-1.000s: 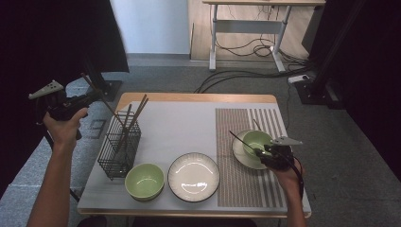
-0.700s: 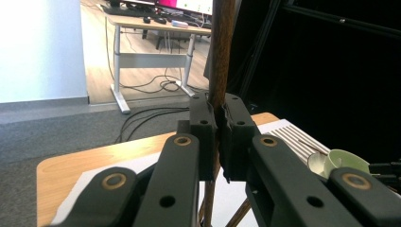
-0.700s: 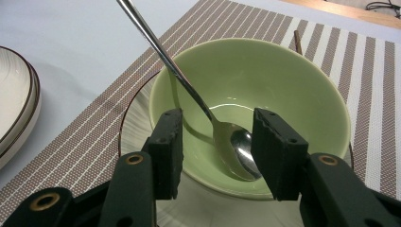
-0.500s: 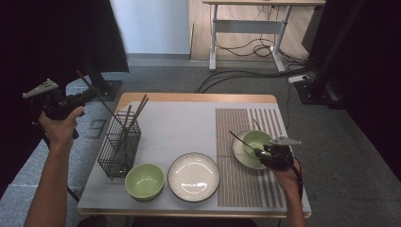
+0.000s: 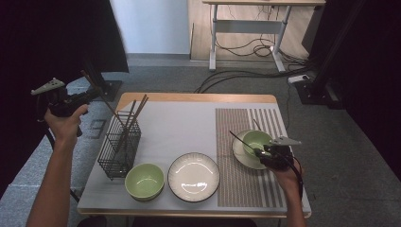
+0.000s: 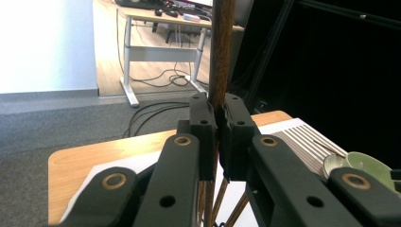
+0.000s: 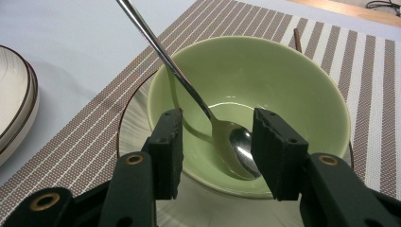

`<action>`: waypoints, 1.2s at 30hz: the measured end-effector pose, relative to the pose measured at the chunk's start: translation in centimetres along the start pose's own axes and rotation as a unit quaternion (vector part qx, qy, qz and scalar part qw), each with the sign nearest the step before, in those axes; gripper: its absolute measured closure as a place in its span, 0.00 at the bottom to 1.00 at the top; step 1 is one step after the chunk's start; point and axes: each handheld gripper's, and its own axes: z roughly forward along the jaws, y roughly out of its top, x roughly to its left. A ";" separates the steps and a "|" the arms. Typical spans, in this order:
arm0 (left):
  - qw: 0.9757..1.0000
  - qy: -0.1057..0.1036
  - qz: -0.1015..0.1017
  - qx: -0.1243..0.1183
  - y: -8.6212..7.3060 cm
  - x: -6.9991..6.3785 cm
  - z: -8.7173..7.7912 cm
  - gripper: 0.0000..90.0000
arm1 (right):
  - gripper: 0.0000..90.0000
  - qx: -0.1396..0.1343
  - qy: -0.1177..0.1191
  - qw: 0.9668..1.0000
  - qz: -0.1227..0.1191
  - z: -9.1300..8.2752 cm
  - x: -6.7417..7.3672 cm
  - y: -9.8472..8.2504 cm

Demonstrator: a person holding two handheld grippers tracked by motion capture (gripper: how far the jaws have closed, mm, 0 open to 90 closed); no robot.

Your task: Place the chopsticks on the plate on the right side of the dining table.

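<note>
No words, numbers, brand names or signs are showing anywhere that can be read.

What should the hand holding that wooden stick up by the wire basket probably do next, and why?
Probably carry it across toward the striped mat. The left gripper is shut on a single chopstick, held off the table's left side near the wire basket, where other chopsticks stand. The right gripper waits open at the green bowl with a spoon in it.
</note>
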 end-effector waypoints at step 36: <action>1.000 -0.014 -0.007 -0.018 0.4 -0.5 -0.4 0.94 | 0.61 0.002 -0.001 1.000 -0.002 0.0 -0.1 -0.1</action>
